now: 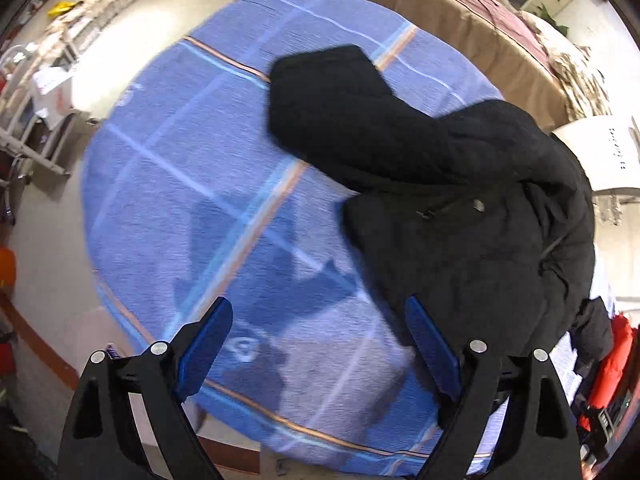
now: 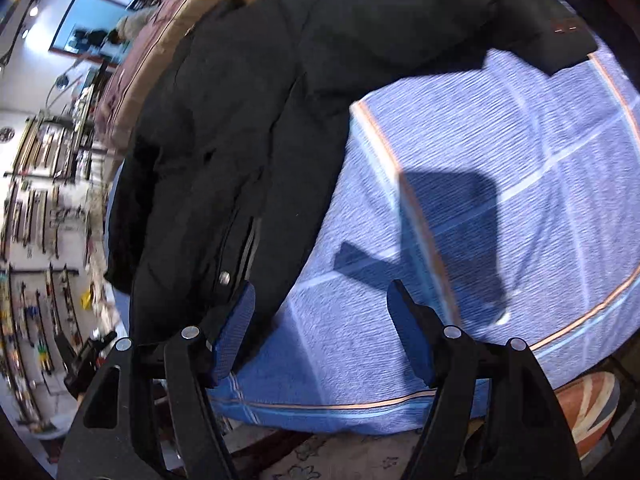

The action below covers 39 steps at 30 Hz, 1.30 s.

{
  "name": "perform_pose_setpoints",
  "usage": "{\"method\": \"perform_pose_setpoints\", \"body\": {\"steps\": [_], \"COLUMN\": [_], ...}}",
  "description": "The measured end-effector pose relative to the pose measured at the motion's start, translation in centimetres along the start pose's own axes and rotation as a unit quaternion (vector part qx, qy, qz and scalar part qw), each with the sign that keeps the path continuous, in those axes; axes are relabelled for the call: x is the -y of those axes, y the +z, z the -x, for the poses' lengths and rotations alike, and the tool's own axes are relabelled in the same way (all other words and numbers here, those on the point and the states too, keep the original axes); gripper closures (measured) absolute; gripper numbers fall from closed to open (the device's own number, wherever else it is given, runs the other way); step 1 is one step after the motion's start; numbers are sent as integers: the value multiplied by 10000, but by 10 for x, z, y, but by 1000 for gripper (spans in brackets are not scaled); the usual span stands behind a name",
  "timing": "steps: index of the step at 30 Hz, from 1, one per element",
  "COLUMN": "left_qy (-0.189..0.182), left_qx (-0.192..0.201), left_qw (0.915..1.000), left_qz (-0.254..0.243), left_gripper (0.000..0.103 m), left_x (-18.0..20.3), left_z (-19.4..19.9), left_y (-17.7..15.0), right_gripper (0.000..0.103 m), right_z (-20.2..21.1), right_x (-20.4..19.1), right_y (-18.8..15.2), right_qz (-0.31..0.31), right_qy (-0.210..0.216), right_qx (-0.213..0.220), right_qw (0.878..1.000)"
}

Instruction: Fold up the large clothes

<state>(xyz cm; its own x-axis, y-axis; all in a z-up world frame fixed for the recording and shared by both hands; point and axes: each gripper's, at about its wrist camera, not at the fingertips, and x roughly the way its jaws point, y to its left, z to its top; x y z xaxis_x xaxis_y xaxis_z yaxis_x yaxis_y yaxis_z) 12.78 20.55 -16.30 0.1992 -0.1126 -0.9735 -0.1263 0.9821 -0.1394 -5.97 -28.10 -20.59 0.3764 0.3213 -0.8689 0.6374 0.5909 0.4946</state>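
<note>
Black jacket [image 1: 460, 200] lies spread on the blue striped bedcover [image 1: 192, 168], and I see it from both of my tools. In the left wrist view it sits ahead and to the right of my left gripper [image 1: 320, 356], with one sleeve [image 1: 332, 100] reaching out farther ahead across the cover. My left gripper has its jaws spread wide with nothing between them; its right blue pad [image 1: 432, 352] overlaps the jacket's near hem in the picture, though I cannot tell whether it touches the cloth. Only bedcover and the tool's own shadow show between the pads.

In the right wrist view the jacket [image 2: 240, 120] fills the space ahead and to the left of my right gripper [image 2: 320, 332], its other sleeve [image 2: 520, 20] stretching away to the upper right. A metal snap [image 2: 224, 278] on the jacket's front sits just beyond my left pad [image 2: 234, 332]. This gripper's jaws also stand apart and pinch nothing; the left pad lies against the jacket's edge in the picture, the right one over bare cover. Both views are smeared with motion blur.
</note>
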Motion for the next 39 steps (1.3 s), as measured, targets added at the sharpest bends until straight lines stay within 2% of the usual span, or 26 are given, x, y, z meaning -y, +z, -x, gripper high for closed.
{"method": "perform_pose_setpoints", "body": {"steps": [2, 5, 7, 10, 11, 14, 16, 17, 18, 19, 22, 27, 29, 31, 34, 35, 36, 37, 39], "left_qy": [189, 391, 446, 593, 678, 872, 888, 845, 784, 736, 518, 95, 117, 149, -349, -418, -303, -64, 332], "left_qx": [217, 486, 527, 460, 388, 304, 294, 316, 333, 343, 384, 324, 330, 324, -74, -232, -228, -137, 22], "left_qw": [9995, 9979, 9974, 9968, 9966, 9956, 9956, 9959, 9961, 9962, 9955, 9931, 9885, 9838, 9790, 9738, 9694, 9639, 9582], "left_qz": [111, 176, 224, 274, 267, 175, 29, -89, -213, -324, -695, -1126, -1470, -1758, -2008, -2224, -2424, -2658, -2842], "left_gripper": [15, 10, 6, 6, 6, 6, 6, 6, 6, 6, 6, 6, 6, 6, 6, 6, 6, 6, 7], "left_x": [-18, -35, -44, -60, -63, -64, -59, -54, -47, -42, -18, 21, 38, 51, 66, 75, 82, 88, 92], "left_z": [20, 43, 52, 54, 51, 40, 34, 31, 27, 23, 11, -16, -29, -43, -64, -73, -77, -83, -89], "left_y": [4, -2, -9, -32, -42, -61, -67, -68, -67, -65, -49, -18, -9, -2, 4, 2, 1, -1, 4], "right_gripper": [34, 34, 34, 34, 34, 34, 62, 66, 81, 85, 90, 92, 95, 97, 96, 94, 86, 64, 32], "right_z": [-32, -91, -126, -178, -188, -190, -187, -187, -182, -176, -143, -31, 5, 31, 42, 45, 38, 34, 22], "right_x": [-26, -55, -70, -87, -92, -111, -110, -109, -105, -102, -93, -61, -35, -17, 1, 11, 21, 20, 21], "right_y": [-23, -39, -57, -79, -85, -89, -87, -86, -83, -80, -74, -56, -64, -62, -68, -65, -66, -69, -74], "right_qz": [213, 416, 412, 149, 57, 179, 45, -50, -155, -259, -603, -611, -713, -625, -737, -764, -731, -713, -788], "right_qy": [211, 572, 548, 679, 588, 369, 631, 733, 875, 1011, 1389, 1744, 1522, 1052, 628, 578, 487, 409, 393], "right_qx": [-333, -952, -1201, -1672, -1704, -1354, -1249, -1290, -1301, -1288, -1188, -415, -75, 154, 316, 283, 258, 272, 292], "right_qw": [9990, 9929, 9904, 9835, 9836, 9899, 9902, 9889, 9875, 9862, 9813, 9819, 9858, 9924, 9948, 9950, 9958, 9962, 9957]}}
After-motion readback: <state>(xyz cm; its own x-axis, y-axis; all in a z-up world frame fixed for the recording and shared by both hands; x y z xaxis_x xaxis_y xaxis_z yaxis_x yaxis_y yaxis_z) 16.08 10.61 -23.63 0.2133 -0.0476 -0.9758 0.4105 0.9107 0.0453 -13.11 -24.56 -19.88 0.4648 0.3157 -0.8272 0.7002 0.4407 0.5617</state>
